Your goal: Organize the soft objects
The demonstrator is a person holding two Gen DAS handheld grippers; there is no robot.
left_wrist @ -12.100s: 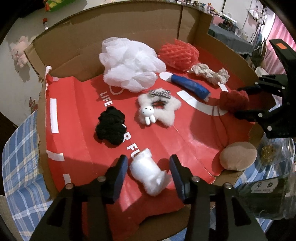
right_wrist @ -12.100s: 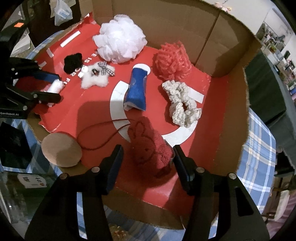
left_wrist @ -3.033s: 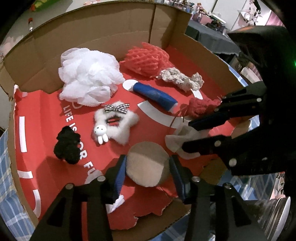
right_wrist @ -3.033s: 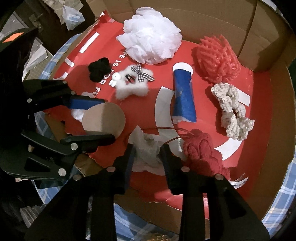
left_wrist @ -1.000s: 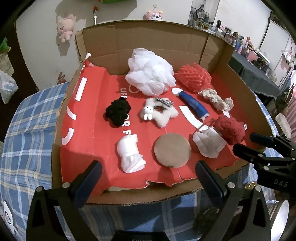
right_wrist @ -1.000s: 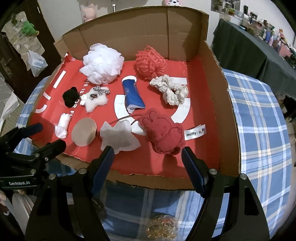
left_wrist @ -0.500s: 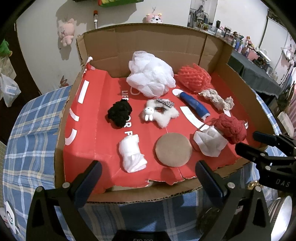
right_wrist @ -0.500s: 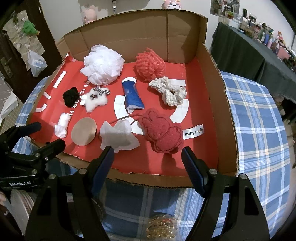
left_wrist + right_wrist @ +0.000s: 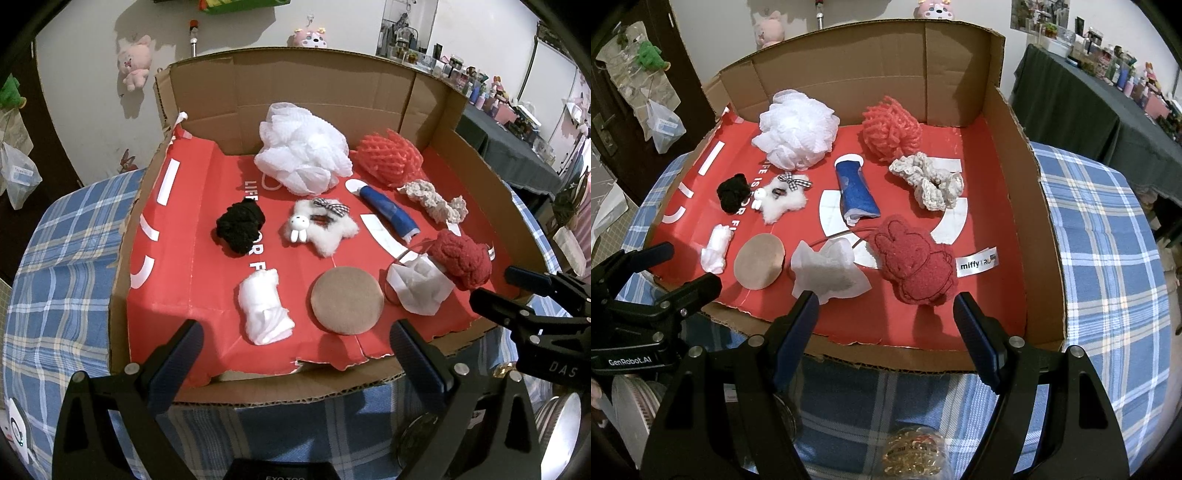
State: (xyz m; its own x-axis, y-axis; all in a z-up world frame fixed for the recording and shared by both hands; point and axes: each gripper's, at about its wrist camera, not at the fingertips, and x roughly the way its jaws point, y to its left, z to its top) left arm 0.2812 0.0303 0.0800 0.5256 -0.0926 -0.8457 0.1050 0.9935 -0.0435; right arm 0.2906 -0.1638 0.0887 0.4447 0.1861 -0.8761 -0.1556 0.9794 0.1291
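Observation:
Soft objects lie spread on the red floor of an open cardboard box (image 9: 288,92) (image 9: 1049,258). Front row: a white cotton wad (image 9: 262,306) (image 9: 716,249), a round tan puff (image 9: 346,300) (image 9: 759,261), a white tissue (image 9: 419,288) (image 9: 829,271) and a red bunny plush (image 9: 461,258) (image 9: 916,266). Behind them: a black pom (image 9: 240,226), a white fluffy star with a bunny (image 9: 321,227), a blue tube (image 9: 389,212), a cream scrunchie (image 9: 434,201), a white mesh loofah (image 9: 303,149) and a coral loofah (image 9: 388,157). My left gripper (image 9: 291,350) and right gripper (image 9: 886,321) hover open and empty at the box's front edge.
The box stands on a blue plaid tablecloth (image 9: 62,280) (image 9: 1108,258). A clear jar with gold pieces (image 9: 912,456) sits just below my right gripper. A dark-covered table with small items (image 9: 1089,92) stands at the right. Plush toys hang on the back wall.
Since three seconds ago both grippers let go of the tan puff and the tissue, opened and drew back from the box. Over the last second nothing visibly moved.

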